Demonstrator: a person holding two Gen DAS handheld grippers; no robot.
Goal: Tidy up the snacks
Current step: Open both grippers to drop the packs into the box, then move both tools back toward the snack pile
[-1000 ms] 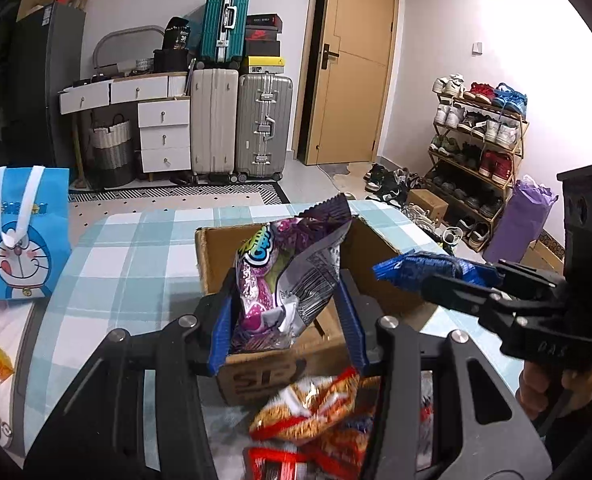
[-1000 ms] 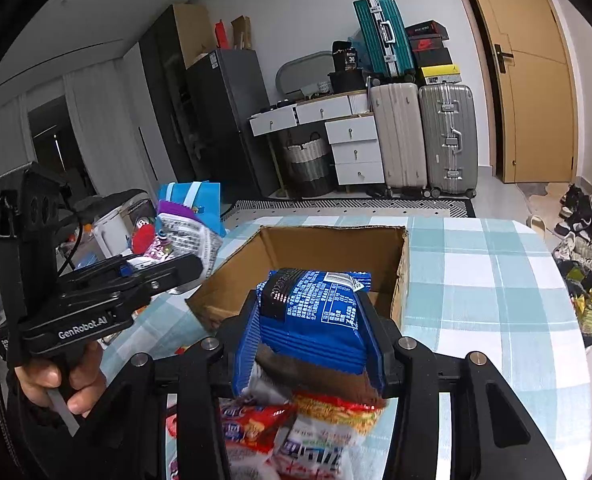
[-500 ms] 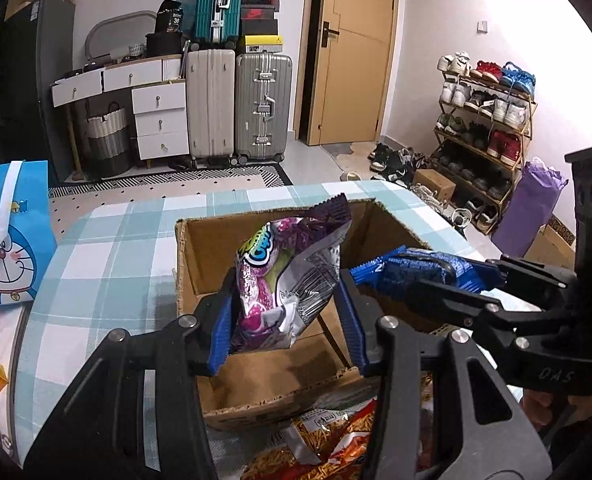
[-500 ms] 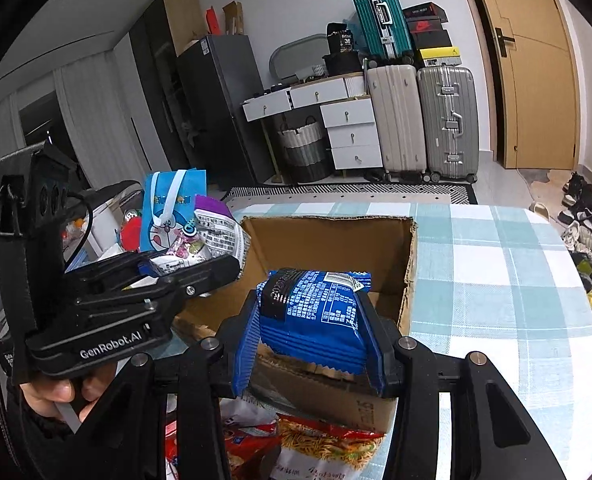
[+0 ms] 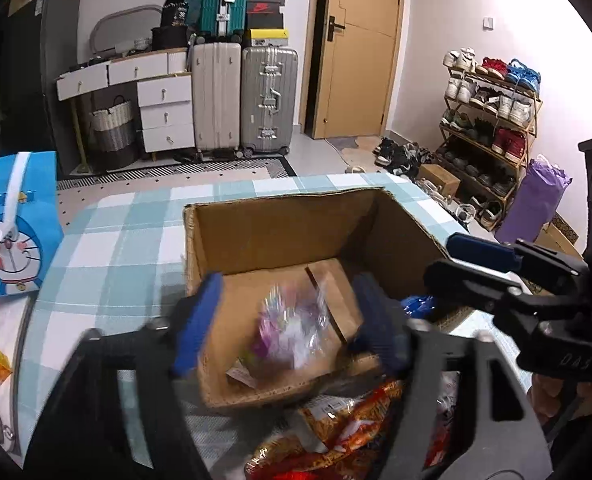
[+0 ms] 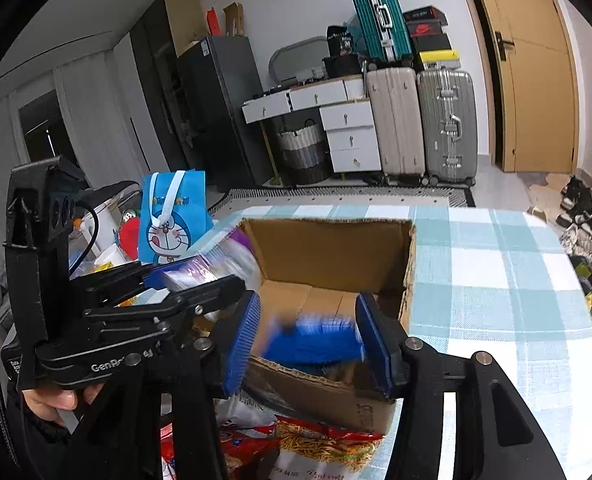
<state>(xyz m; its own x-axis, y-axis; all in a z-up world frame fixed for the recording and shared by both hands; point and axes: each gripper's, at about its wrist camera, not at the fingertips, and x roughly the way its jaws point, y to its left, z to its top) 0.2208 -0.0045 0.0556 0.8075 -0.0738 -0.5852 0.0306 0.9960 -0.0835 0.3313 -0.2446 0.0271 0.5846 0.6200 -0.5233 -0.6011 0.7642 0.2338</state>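
Grippers hover over checked tablecloth, suitcases behind.

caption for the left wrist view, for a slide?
Left hand-held gripper, jaws just opened, drops a purple snack bag into the cardboard box.

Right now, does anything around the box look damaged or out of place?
The box's top edge is ragged, its flaps apparently torn off. Several snack packets lie loose on the table in front of it, not yet boxed.
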